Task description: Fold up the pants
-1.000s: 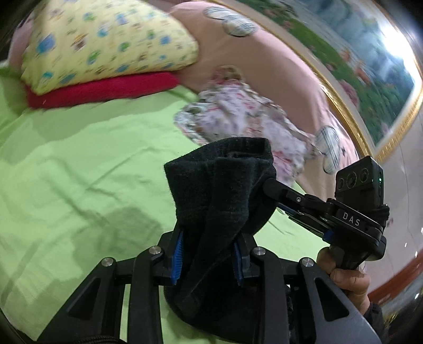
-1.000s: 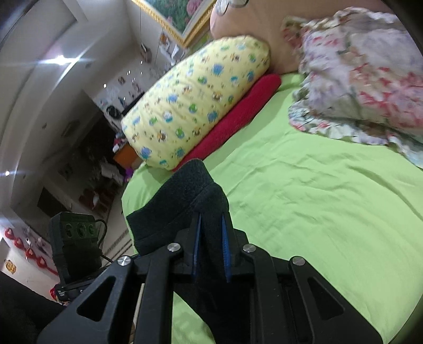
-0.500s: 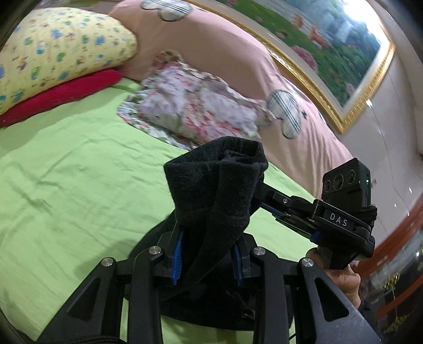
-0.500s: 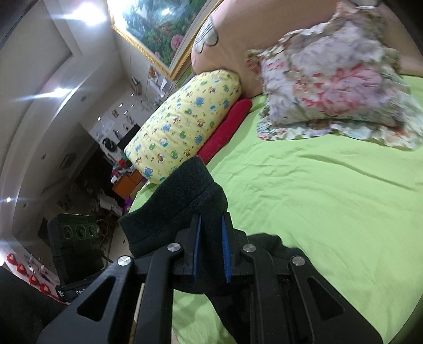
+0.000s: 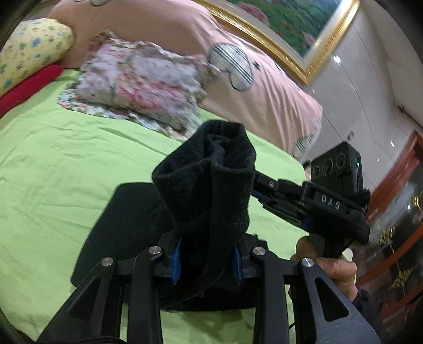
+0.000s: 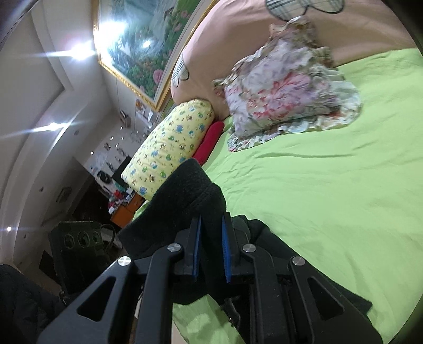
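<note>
A green bedsheet fills the space ahead of and below both claws, creased in shallow wrinkles. Beyond it, past the fingertips of the left claw, a long pink bolster with checked patches runs along the head of the bed, and a gold-framed landscape painting hangs on the wall above it. A flowered frilled pillow lies on the sheet in front of the bolster, straight ahead of the left claw and up to the right of the right claw. To the far left of the left claw sit a yellow printed pillow and a red cushion tucked under it. The black pants are thick and fuzzy, bunched into a rolled wad that rises above the left claw's blue pads, which are clamped on it; more of the cloth spreads flat on the sheet under and to the left of that claw. The right claw's pads are pinched together on another fold of the same cloth, which humps up to its left. A hand grips the right claw's handle, seen at the right of the left claw.
</note>
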`<control>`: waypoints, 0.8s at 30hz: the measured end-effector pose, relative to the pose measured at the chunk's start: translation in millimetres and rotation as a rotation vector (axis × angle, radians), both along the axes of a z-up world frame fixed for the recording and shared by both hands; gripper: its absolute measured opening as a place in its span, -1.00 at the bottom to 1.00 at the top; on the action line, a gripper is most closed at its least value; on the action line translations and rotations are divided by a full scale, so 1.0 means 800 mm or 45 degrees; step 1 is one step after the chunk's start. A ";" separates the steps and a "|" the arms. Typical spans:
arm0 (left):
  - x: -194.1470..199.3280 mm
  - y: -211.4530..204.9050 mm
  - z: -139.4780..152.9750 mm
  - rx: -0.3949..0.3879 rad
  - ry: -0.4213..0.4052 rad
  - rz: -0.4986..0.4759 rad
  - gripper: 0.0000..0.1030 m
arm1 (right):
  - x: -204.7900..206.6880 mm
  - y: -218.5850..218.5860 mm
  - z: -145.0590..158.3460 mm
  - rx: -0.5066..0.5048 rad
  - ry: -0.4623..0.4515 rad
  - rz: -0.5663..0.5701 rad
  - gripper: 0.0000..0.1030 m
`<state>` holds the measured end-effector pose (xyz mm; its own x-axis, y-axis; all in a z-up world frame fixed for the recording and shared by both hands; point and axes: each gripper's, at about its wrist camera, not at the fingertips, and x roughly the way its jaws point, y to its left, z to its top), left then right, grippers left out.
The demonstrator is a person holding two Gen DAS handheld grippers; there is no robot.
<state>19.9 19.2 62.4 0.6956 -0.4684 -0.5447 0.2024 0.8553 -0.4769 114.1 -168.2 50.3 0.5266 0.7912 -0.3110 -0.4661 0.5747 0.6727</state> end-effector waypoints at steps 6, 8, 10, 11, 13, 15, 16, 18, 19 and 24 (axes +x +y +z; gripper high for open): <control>0.002 -0.029 -0.012 0.038 0.027 -0.064 -0.44 | -0.017 -0.031 -0.020 0.037 0.020 -0.046 -0.70; 0.002 -0.036 -0.017 0.044 0.034 -0.081 -0.44 | -0.021 -0.039 -0.029 0.057 0.034 -0.063 -0.70; 0.004 -0.042 -0.022 0.063 0.040 -0.098 -0.44 | -0.024 -0.045 -0.038 0.072 0.046 -0.080 -0.70; 0.004 -0.045 -0.025 0.068 0.041 -0.104 -0.44 | -0.025 -0.047 -0.041 0.077 0.050 -0.086 -0.70; 0.002 -0.053 -0.031 0.088 0.045 -0.121 -0.44 | -0.028 -0.051 -0.047 0.086 0.058 -0.099 -0.70; 0.000 -0.061 -0.036 0.109 0.041 -0.143 -0.43 | -0.033 -0.055 -0.052 0.090 0.060 -0.112 -0.70; -0.002 -0.063 -0.038 0.114 0.039 -0.148 -0.43 | -0.037 -0.058 -0.055 0.101 0.062 -0.121 -0.70; -0.004 -0.072 -0.041 0.134 0.035 -0.169 -0.43 | -0.040 -0.062 -0.060 0.113 0.063 -0.133 -0.70; -0.004 -0.075 -0.042 0.143 0.033 -0.176 -0.43 | -0.043 -0.065 -0.062 0.119 0.065 -0.140 -0.70; -0.006 -0.092 -0.055 0.202 0.023 -0.220 -0.40 | -0.050 -0.078 -0.078 0.144 0.091 -0.178 -0.70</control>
<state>14.9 -54.1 18.7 0.6024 -0.4870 -0.6324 0.3449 0.8733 -0.3440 73.8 -230.7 -12.1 0.6137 0.7438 -0.2648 -0.3359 0.5495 0.7650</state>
